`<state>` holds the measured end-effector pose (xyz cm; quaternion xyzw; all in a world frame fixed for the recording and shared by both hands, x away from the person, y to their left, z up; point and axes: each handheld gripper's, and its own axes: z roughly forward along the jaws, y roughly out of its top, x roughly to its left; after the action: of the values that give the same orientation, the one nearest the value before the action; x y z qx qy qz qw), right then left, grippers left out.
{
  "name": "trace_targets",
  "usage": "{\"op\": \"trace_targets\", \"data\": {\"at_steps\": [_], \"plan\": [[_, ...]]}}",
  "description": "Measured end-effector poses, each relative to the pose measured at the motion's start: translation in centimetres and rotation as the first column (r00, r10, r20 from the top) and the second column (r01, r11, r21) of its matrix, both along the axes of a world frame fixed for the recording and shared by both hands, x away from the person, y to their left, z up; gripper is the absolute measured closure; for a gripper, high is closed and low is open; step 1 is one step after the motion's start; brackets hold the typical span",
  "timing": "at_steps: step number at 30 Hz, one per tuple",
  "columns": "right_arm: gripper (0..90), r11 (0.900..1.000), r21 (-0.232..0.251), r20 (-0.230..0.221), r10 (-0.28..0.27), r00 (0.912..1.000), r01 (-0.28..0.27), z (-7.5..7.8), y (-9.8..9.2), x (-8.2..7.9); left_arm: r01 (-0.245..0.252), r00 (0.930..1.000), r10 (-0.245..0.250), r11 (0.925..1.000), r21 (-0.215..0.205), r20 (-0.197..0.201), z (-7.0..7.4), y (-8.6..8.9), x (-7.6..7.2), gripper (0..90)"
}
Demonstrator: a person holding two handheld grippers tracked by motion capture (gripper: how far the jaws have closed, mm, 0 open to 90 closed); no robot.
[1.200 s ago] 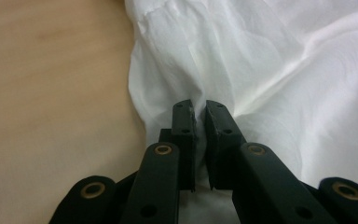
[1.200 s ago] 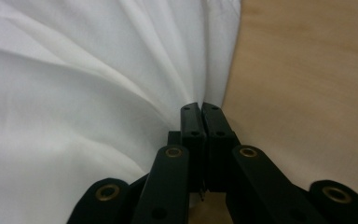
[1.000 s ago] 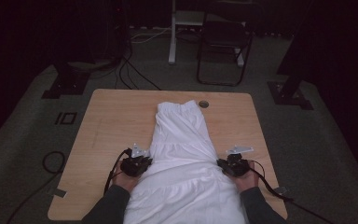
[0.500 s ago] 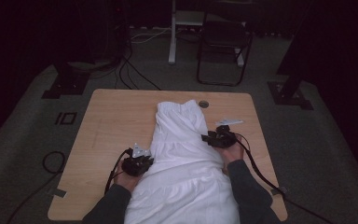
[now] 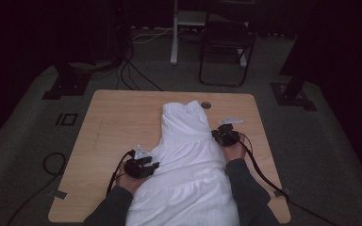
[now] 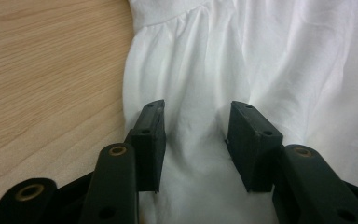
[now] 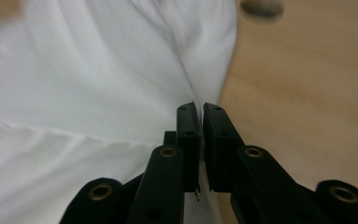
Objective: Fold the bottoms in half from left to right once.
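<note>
A: Item one, principal article?
B: White gathered cotton garment, lying lengthwise down the middle of the light wooden table; narrow end far, near a small round grey grommet set in the tabletop; broad end spilling over the near edge between the person's dark grey sleeves; a gathered seam crosses it about midway.

A: Item two, left gripper?
B: Black two-jaw left gripper, at the garment's left edge, near part of the table; jaws apart, having just been opening; in the left gripper view white cloth lies in the gap between the pads, which stand clear of it; released, nothing grasped.

A: Item three, right gripper?
B: Black two-jaw right gripper, at the garment's right edge, farther up the table than the left; jaws having just been closing; in the right gripper view the pads stand almost together with a thin fold of the white fabric's edge pinched between them; clenched on the garment.

A: Item four, surroundings?
B: Dark folding metal chair on grey carpet beyond the far edge of the table; black cables on the floor, far left; a black cable trailing from each gripper toward the near edge.
</note>
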<state>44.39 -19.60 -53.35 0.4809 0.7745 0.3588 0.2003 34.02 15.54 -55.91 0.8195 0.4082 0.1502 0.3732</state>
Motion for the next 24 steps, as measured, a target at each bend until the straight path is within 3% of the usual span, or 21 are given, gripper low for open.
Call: {"op": "trace_targets", "data": {"at_steps": [1, 3, 7, 9, 12, 14, 15, 16, 17, 19, 21, 24], "plan": [[83.5, 1.0, 0.009, -0.027, -0.003, 0.9996, 0.003, -0.8, 0.0, 0.2, -0.009, 0.9999, 0.009, 0.9999, 0.015, -0.01, 0.3, 0.1, 0.2, 54.2], [82.7, 1.0, 0.012, -0.055, -0.006, 0.9984, 0.007, -2.0, -0.1, 0.3, -0.026, 0.9996, 0.026, 0.9992, 0.031, 0.011, 1.2, 0.4, 0.6, 51.5], [82.2, 1.0, 0.029, -0.057, -0.008, 0.9983, 0.01, -2.3, -0.2, 0.4, -0.047, 0.9971, 0.048, 0.9987, -0.017, 0.059, 3.8, 0.4, 2.6, 51.8], [82.0, 1.0, 0.027, -0.062, -0.012, 0.998, 0.013, -2.3, -0.1, 0.4, -0.035, 0.9976, 0.037, 0.999, -0.027, 0.059, 4.7, -0.6, 4.5, 51.8], [81.9, 0.999, 0.031, -0.06, -0.014, 0.9981, 0.016, -2.3, -0.1, 0.4, -0.003, 0.9994, 0.003, 0.9999, -0.013, 0.035, 4.0, -2.7, 6.8, 52.7], [81.9, 0.999, 0.034, -0.054, -0.012, 0.9985, 0.013, -2.4, -0.2, 0.3, 0.0, 1.0, -0.001, 0.9996, 0.029, 0.007, 2.5, -3.9, 7.8, 53.5], [81.9, 0.999, 0.034, -0.054, -0.012, 0.9985, 0.013, -2.4, -0.2, 0.3, 0.0, 1.0, -0.001, 0.9996, 0.029, 0.007, 2.5, -3.9, 7.8, 55.5], [82.0, 0.999, 0.037, -0.052, -0.011, 0.9986, 0.013, -2.5, -0.2, 0.3, -0.003, 0.9987, 0.005, 0.9991, 0.043, -0.051, 1.0, -4.3, 8.2, 55.5], [82.6, 0.999, 0.047, -0.048, -0.01, 0.9988, 0.012, -2.6, -0.3, 0.2, -0.002, 0.9994, 0.003, 0.9998, 0.022, -0.036, 0.8, -4.2, 8.1, 64.9], [83.3, 0.998, 0.059, -0.046, -0.006, 0.9989, 0.009, -2.6, -0.3, -0.2, -0.003, 0.9994, 0.005, 0.9985, 0.055, -0.033, 1.0, -4.1, 7.4, 74.4], [83.6, 0.998, 0.055, -0.035, 0.015, 0.9993, -0.013, -2.8, 0.0, -1.1, 0.007, 0.9999, -0.006, 0.996, 0.089, -0.011, 0.9, -3.9, 6.3, 77.1], [83.6, 0.998, 0.034, -0.029, 0.057, 0.9979, -0.056, -2.8, 0.4, -3.2, 0.006, 1.0, -0.005, 0.9977, 0.067, -0.004, 0.6, -3.1, 4.3, 77.5]]}}
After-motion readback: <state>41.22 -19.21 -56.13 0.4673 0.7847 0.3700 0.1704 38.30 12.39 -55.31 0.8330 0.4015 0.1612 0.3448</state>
